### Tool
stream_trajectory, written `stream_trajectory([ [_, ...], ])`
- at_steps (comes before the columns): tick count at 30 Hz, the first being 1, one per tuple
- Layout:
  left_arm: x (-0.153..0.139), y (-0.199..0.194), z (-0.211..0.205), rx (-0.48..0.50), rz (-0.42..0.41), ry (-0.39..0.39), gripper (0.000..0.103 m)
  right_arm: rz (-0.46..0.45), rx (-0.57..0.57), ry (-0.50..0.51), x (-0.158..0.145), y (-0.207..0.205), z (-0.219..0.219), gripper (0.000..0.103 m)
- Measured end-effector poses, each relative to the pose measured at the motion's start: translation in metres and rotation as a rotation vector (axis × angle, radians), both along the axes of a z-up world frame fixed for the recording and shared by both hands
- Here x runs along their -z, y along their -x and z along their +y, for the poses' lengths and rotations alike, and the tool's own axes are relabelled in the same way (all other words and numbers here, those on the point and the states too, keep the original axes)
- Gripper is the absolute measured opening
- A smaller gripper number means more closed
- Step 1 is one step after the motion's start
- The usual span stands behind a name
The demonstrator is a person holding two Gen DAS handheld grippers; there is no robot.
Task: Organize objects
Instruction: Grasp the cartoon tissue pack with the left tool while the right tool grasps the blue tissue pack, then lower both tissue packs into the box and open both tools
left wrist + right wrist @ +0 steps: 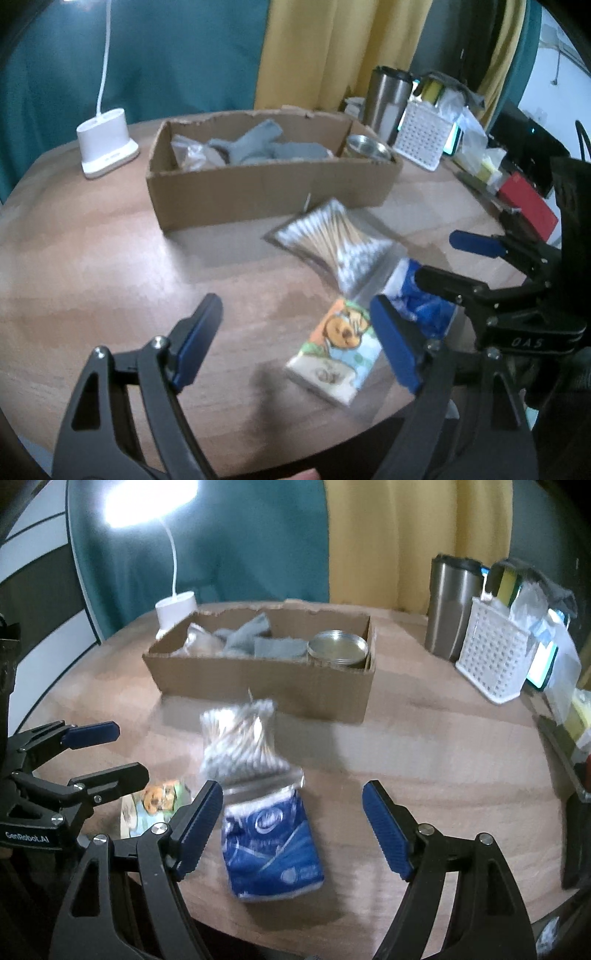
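Right wrist view shows us the cardboard box [258,675] in the upper middle of the frame, already holding grey cloth [258,638], a clear bag and a metal tin [338,648], so we judge part of the sorting done. Three things lie on the desk [443,757] in front of it: the bag of cotton swabs [240,742] at centre, the blue tissue pack [271,845] just below it, and the cartoon tissue pack [155,805] at lower left. Our right gripper [291,827] hovers low over the blue pack, jaws apart and empty. In the left wrist view our left gripper [295,343] hangs wide open too, the cartoon pack beside its right finger.
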State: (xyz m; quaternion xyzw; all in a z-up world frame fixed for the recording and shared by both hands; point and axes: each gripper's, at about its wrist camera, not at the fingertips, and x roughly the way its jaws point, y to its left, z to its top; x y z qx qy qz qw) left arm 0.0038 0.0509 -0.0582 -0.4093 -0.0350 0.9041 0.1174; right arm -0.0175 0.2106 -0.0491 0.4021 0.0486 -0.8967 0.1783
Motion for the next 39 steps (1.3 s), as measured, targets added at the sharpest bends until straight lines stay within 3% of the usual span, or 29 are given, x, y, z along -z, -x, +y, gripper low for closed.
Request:
stream_trajectory([
  [8,0.01,-0.007,0.01,0.051,-0.027,0.02,0.083,-0.042,-0.019,-0.028,0.019,-0.01,-0.001,0.081],
  [19,0.03,-0.005,0.029,0.116,-0.039,0.126,0.083,-0.073,-0.039,-0.041,0.034,-0.014,-0.002,0.08],
  [21,0.031,-0.003,0.03,0.122,-0.029,0.134,0.082,-0.072,-0.053,-0.033,0.034,-0.014,-0.002,0.069],
  [22,0.031,-0.002,0.03,0.124,-0.025,0.137,0.081,-0.065,-0.058,-0.033,0.033,-0.014,-0.002,0.065],
  [23,0.031,-0.002,0.03,0.127,-0.02,0.141,0.072,-0.062,-0.061,-0.031,0.032,-0.013,-0.002,0.058],
  [25,0.029,-0.001,0.029,0.13,-0.014,0.145,0.059,-0.066,-0.064,-0.021,0.032,-0.012,-0.001,0.056],
  [28,0.028,0.002,0.027,0.136,-0.022,0.132,0.049,-0.071,-0.072,-0.007,0.03,-0.012,0.004,0.053],
  [39,0.01,0.007,0.013,0.097,-0.018,0.052,0.048,-0.023,-0.032,-0.011,0.003,-0.008,0.02,0.05],
])
